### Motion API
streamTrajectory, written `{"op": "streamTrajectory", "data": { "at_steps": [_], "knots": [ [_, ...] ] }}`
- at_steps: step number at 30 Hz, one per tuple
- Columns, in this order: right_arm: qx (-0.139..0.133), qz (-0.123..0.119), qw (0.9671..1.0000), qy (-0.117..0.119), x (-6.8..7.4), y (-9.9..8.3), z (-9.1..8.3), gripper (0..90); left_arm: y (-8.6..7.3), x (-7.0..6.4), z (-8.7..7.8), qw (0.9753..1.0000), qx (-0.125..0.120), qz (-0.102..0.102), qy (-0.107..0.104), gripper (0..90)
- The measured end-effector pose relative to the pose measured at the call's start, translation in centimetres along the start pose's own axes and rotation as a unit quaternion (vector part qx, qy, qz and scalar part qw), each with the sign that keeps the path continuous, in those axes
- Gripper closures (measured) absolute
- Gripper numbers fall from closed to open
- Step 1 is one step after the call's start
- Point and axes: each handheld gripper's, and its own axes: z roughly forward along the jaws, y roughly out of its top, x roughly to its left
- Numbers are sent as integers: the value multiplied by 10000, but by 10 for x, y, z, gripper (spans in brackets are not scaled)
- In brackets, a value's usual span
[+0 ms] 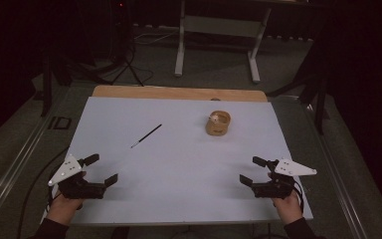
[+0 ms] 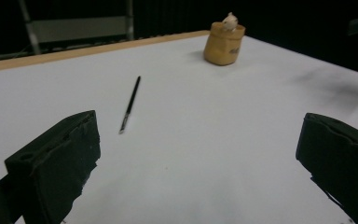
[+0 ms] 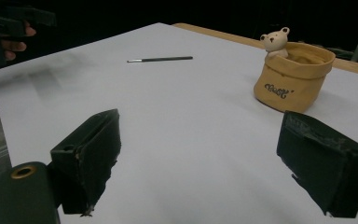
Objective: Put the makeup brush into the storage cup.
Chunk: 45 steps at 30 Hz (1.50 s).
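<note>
The left gripper (image 1: 101,170) is hovering low over the near left part of the white table (image 1: 179,164), its two black jaws standing wide apart with nothing between them; in the left gripper view the same jaws are rising at either side of bare white surface. The right gripper (image 1: 252,171) is mirroring it over the near right part of the table, its jaws likewise spread wide and holding nothing, and a person's hand (image 1: 287,204) is gripping it from below. Neither gripper is touching anything on the table. Out beyond the left gripper, well apart from it and toward the middle of the table, a thin black brush (image 1: 146,136) is lying flat at a slant, its pale tip pointing back toward the near left. Farther off still, near the far edge and to the right of centre, a small tan fabric pouch (image 1: 218,123) is standing upright with its rim rolled down, and a little white bear figure (image 3: 276,41) is peeking over its edge. The brush and the pouch are lying well apart from each other.
</note>
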Motion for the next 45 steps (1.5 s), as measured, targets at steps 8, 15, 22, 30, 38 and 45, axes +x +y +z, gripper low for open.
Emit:
{"op": "streamTrajectory", "data": {
  "at_steps": [8, 15, 22, 30, 38, 45],
  "knots": [
    [-56, -43, 10000, 21, 3, 2, 1, 133, 13, -2, 3, 9981, 487, -356, 94, 0],
    [-61, -122, 9999, 55, 7, 3, 3, 133, 32, 6, 3, 9959, 602, -666, 98, 0],
    [-30, -157, 9998, 107, 9, 3, 6, 133, 52, 14, 5, 9967, 536, -602, -58, 0],
    [-18, -162, 9998, 117, 10, 3, 7, 133, 73, 19, 18, 9937, 936, -602, -119, 0],
    [-19, -141, 9998, 155, 10, 4, 7, 133, 91, 18, 31, 9914, 1113, -590, -355, 0],
    [-51, -135, 9997, 201, 12, 5, 8, 133, 104, 24, 41, 9892, 1346, -508, -275, 0]
  ]
}}
